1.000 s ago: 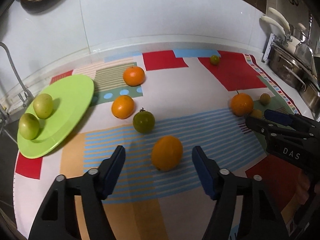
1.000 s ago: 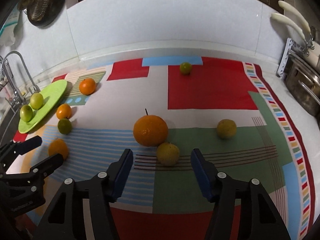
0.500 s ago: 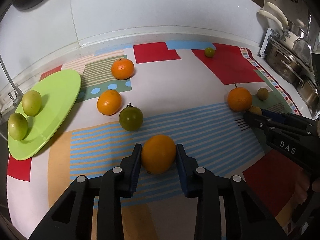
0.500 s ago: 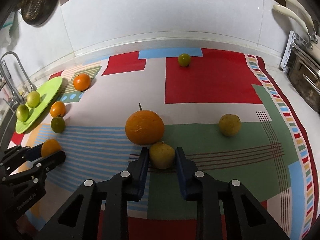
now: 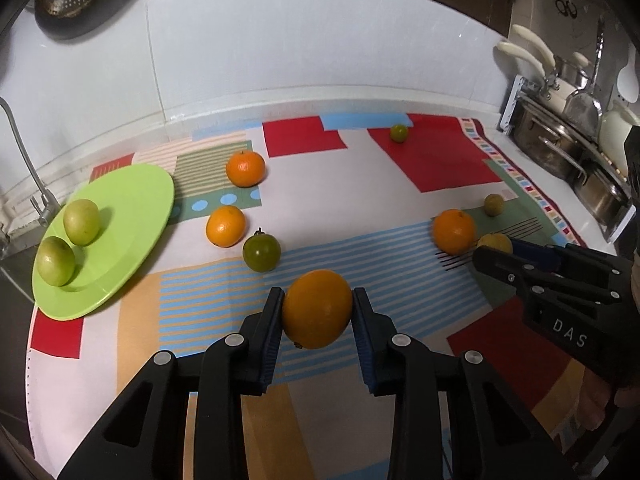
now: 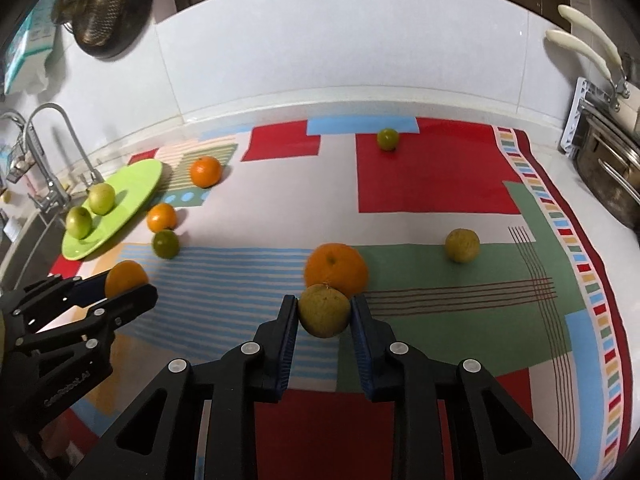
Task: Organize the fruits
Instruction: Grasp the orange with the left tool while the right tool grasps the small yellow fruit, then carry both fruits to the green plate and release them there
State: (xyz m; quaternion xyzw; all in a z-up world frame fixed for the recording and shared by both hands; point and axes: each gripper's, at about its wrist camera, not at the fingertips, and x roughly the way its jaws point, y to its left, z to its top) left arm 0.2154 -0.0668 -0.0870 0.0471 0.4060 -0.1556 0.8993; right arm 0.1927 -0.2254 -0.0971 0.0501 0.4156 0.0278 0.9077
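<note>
My left gripper (image 5: 318, 306) is shut on an orange (image 5: 317, 308) and holds it just above the patterned cloth. My right gripper (image 6: 324, 312) is shut on a yellow-green fruit (image 6: 324, 311), right in front of a big orange (image 6: 336, 268). A green plate (image 5: 120, 232) at the left holds two green apples (image 5: 81, 216). Two small oranges (image 5: 245, 168) and a dark green fruit (image 5: 262, 253) lie beside the plate. A small green fruit (image 6: 387, 139) sits far back and a yellow fruit (image 6: 462, 245) lies at the right.
A tap (image 6: 60, 152) and a sink edge are at the far left behind the plate. Steel pots (image 5: 560, 148) stand along the right edge of the counter. A white tiled wall (image 5: 320, 48) closes the back.
Both grippers went from open to shut, each closing on its fruit. Both fruits now sit higher off the cloth and the views have pulled back.
</note>
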